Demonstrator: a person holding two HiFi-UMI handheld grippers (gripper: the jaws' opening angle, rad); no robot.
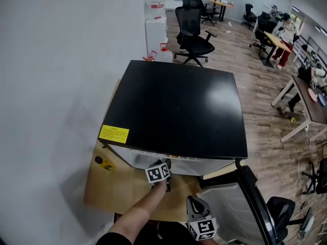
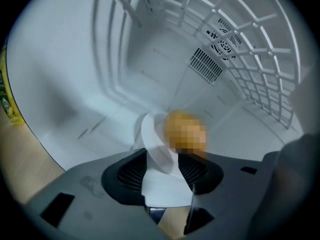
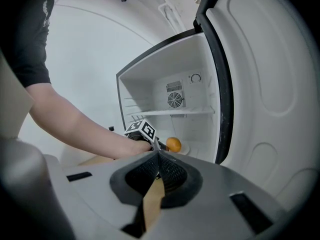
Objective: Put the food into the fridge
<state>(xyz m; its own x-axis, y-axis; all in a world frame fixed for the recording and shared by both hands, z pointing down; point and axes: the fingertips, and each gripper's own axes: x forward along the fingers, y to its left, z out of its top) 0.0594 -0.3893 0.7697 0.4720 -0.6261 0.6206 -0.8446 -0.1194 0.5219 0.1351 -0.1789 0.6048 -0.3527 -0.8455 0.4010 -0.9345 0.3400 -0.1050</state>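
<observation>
In the head view, the black fridge (image 1: 179, 106) top hides the interior and the left gripper's jaws. Inside, toward the front edge of the fridge floor, the orange (image 3: 173, 144) sits on a white plate (image 2: 155, 146). The left gripper (image 2: 162, 156) is spread, with the plate rim between its jaws. The right gripper (image 3: 159, 155) is pressed together and empty beside the open door (image 3: 265, 84).
</observation>
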